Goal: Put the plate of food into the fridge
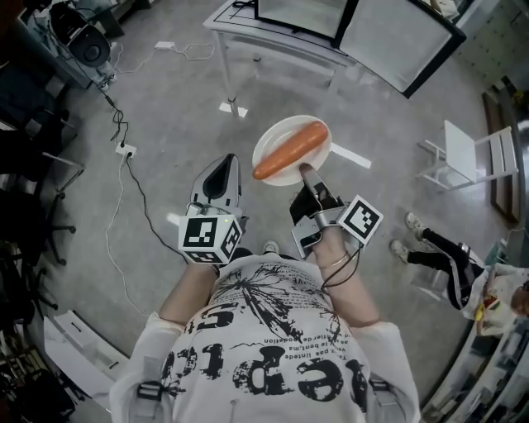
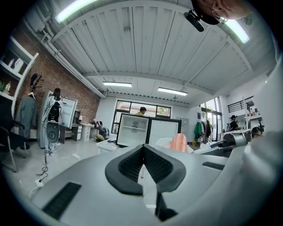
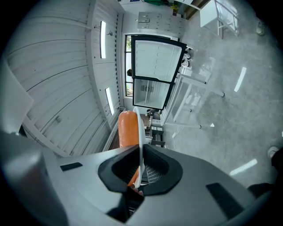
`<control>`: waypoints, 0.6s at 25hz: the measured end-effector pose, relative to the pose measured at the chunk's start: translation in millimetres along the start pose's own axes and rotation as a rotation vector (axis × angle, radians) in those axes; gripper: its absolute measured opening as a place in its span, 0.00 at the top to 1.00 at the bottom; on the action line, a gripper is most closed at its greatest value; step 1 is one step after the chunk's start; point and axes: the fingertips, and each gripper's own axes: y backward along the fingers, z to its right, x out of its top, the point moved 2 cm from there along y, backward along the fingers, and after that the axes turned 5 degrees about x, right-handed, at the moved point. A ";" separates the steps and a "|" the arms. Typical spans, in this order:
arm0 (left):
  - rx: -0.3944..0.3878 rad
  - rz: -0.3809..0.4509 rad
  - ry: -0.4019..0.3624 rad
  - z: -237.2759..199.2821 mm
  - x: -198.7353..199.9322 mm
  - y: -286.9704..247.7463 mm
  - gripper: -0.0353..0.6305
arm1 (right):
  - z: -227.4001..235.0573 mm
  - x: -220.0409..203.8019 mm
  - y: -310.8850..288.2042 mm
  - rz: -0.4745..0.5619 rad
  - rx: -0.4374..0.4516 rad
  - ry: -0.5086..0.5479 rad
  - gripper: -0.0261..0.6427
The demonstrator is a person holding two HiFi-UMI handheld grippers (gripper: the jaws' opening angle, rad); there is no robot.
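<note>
A white plate [image 1: 271,142] with a large carrot [image 1: 291,149] on it hangs level over the grey floor in front of me. My right gripper [image 1: 307,172] is shut on its near rim. In the right gripper view the plate [image 3: 140,132] runs edge-on between the pads, with the carrot [image 3: 128,128] to its left. My left gripper [image 1: 224,165] is beside the plate, to its left, shut with nothing in it; its pads meet in the left gripper view [image 2: 143,152]. The small fridge [image 1: 302,12] stands ahead on a white table, door [image 1: 401,41] swung open, white shelves showing [image 2: 132,129].
The fridge's white table [image 1: 248,37] has thin legs ahead. Cables and a power strip [image 1: 124,150] trail over the floor at left, near a speaker [image 1: 87,45]. A white folding chair [image 1: 471,153] and a person's legs [image 1: 438,248] are at right.
</note>
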 end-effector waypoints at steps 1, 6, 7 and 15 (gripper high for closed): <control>-0.003 -0.004 -0.001 3.8 -1.4 -7.4 0.94 | 1.9 8.4 -2.2 0.005 0.000 -0.005 0.93; -0.012 -0.027 0.003 9.7 -2.9 -40.9 0.94 | 12.7 37.9 -13.9 0.028 -0.006 -0.033 0.93; -0.013 -0.029 0.003 7.7 -2.1 -48.0 0.94 | 15.2 41.6 -17.9 0.032 -0.013 -0.033 0.93; -0.042 -0.055 -0.011 -21.8 -0.2 -114.8 0.94 | 35.1 69.0 -66.2 0.102 -0.050 -0.059 0.93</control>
